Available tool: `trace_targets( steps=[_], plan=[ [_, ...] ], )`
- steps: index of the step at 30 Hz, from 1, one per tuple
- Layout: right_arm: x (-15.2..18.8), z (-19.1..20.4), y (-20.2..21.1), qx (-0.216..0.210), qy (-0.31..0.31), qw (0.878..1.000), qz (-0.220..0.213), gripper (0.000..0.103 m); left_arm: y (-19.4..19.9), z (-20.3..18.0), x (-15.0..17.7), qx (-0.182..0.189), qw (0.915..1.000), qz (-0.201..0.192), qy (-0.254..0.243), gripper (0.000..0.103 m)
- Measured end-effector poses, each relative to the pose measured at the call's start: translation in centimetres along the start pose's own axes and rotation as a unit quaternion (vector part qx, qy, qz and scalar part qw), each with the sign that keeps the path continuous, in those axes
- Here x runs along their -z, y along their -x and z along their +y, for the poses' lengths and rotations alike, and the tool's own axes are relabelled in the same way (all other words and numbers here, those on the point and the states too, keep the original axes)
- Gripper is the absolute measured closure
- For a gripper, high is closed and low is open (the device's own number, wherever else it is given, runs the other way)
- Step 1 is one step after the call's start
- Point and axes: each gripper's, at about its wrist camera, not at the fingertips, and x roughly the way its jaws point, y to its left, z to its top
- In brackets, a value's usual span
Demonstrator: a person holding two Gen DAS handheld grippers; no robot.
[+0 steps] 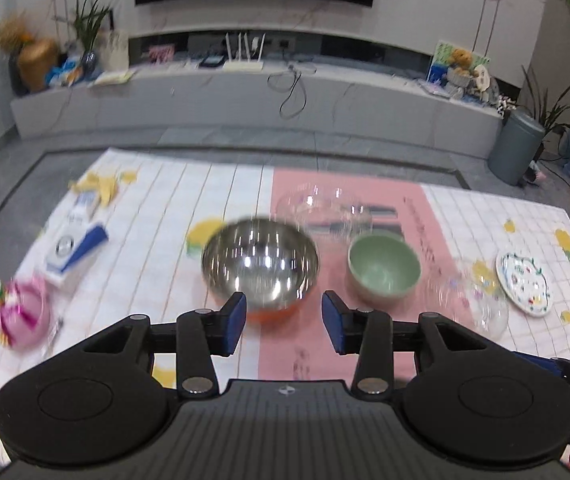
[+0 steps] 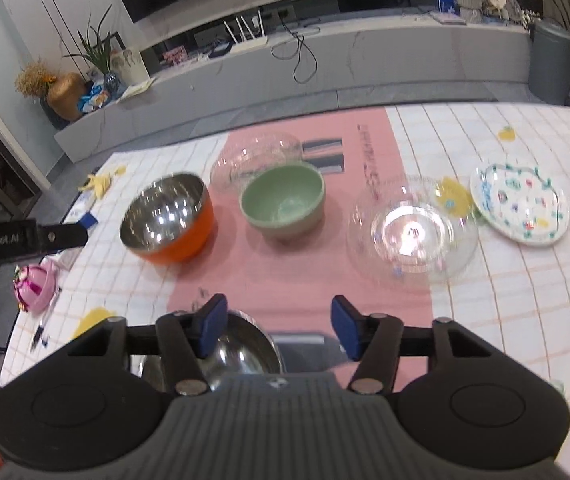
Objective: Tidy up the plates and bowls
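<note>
A steel bowl with an orange outside (image 1: 261,264) (image 2: 165,220) stands on the pink strip of the cloth, with a green bowl (image 1: 384,268) (image 2: 283,204) to its right. Behind them sits a clear glass bowl (image 1: 321,208) (image 2: 257,156). Further right lie a clear glass dish (image 2: 411,232) (image 1: 469,296) and a flowered plate (image 2: 519,204) (image 1: 523,284). My left gripper (image 1: 285,316) hangs open and empty just in front of the orange bowl. My right gripper (image 2: 279,320) is open above a second steel bowl (image 2: 241,348), which it partly hides.
On the left side of the checked tablecloth (image 2: 505,300) lie a pink toy (image 1: 21,312) (image 2: 35,284), a blue and white box (image 1: 73,248) and a banana peel (image 1: 101,186). Beyond the table's far edge are a floor strip and a long TV bench (image 1: 245,92).
</note>
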Motion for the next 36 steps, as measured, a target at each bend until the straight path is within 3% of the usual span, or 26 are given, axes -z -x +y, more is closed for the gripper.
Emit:
trace_targets(
  steps=[10,19,25,36],
  plan=[
    [-5.5,2.9,-3.4,-0.002,0.024,1.000,-0.002,0.040,-3.6,2.5,-2.5,0.009,0.9993,-0.021,0.029,0.053],
    [-8.2,5.8,-8.5,0.005,0.042,0.999,0.015,0.040,-7.2,6.3,-2.5,-0.005,0.9991,-0.012,0.041,0.053],
    [-9.2,7.0,-12.3,0.000,0.035,0.999,0.037,0.041,-9.4,7.7,-1.7,0.014,0.9974,0.010,0.069,0.053],
    [-9.4,8.2,-17.9,-0.001,0.008,0.995,0.096,0.057,-13.2,10.0,-0.2,0.024,0.9916,0.043,0.120,0.051]
  ],
)
